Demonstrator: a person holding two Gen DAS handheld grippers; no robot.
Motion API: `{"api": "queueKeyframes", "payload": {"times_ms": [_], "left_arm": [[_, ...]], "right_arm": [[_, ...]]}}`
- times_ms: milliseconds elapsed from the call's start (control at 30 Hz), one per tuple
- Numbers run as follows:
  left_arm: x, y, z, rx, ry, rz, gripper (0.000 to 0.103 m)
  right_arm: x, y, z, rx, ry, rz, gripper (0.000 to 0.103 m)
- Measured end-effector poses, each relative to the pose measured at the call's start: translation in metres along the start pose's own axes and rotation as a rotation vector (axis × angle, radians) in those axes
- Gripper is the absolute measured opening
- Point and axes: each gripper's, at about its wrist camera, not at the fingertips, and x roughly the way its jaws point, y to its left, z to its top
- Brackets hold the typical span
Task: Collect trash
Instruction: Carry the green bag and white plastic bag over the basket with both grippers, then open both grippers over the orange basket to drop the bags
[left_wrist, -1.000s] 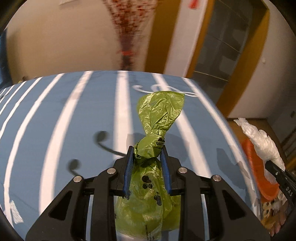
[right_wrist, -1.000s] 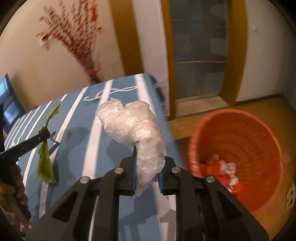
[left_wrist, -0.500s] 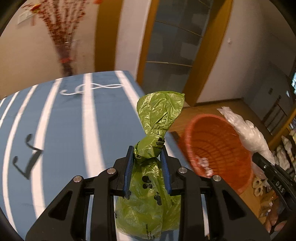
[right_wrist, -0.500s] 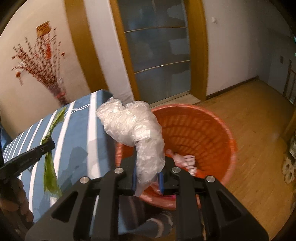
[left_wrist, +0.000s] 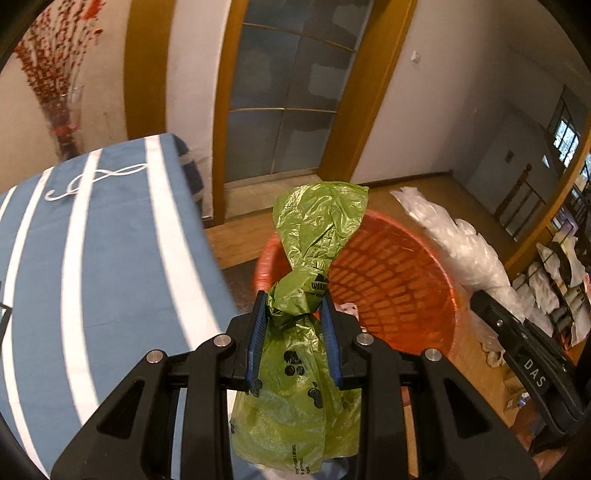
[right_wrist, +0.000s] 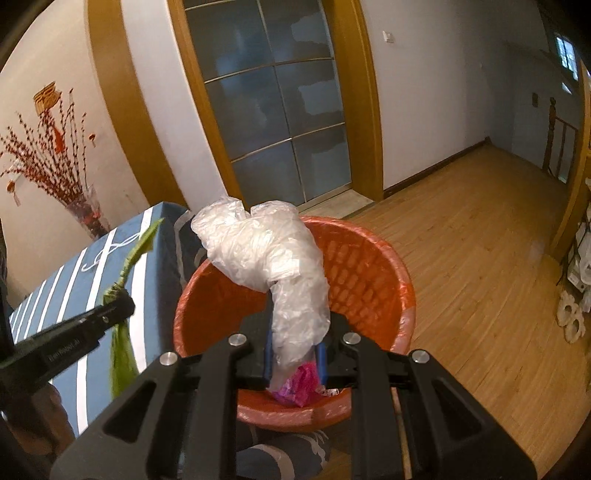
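Left wrist view: left gripper (left_wrist: 293, 325) jaws clamped on the knotted neck of the green bag (left_wrist: 317, 240), bag body hanging below the blue pads. Bag now sits in front of the orange basket (left_wrist: 399, 280), over its near rim; a second ago it was over the striped worktop (left_wrist: 103, 258), which has slid off to the left of the basket. Clear plastic bag (left_wrist: 458, 251) shows at the basket's right side, held by the right gripper (left_wrist: 476, 295) at the frame edge.

Right wrist view: right gripper (right_wrist: 295, 354) jaws clamped on the clear plastic bag (right_wrist: 266, 251), crumpled bulk standing up above the jaws. Orange basket (right_wrist: 369, 273) now directly under and ahead of the gripper; a second ago it was off to the right. Pink trash (right_wrist: 299, 384) lies inside the basket, just below the jaws. Left gripper (right_wrist: 118, 306) with green bag (right_wrist: 122, 354) is left of the basket, against the worktop (right_wrist: 88, 280) edge. Wooden floor (right_wrist: 480, 258) right of the basket.
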Motion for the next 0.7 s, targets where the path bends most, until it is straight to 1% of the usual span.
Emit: {"api": "queueKeyframes", "payload": {"times_ms": [300, 700], "left_arm": [[0.027, -0.025, 0.008, 0.031, 0.03, -0.038, 0.028], [0.057, -0.037, 0.013, 0.035, 0.07, -0.065, 0.028]], "right_arm": [[0.011, -0.02, 0.008, 0.041, -0.006, -0.006, 0.018], [0.034, -0.039, 0.015, 0.082, 0.012, -0.012, 0.019]]}}
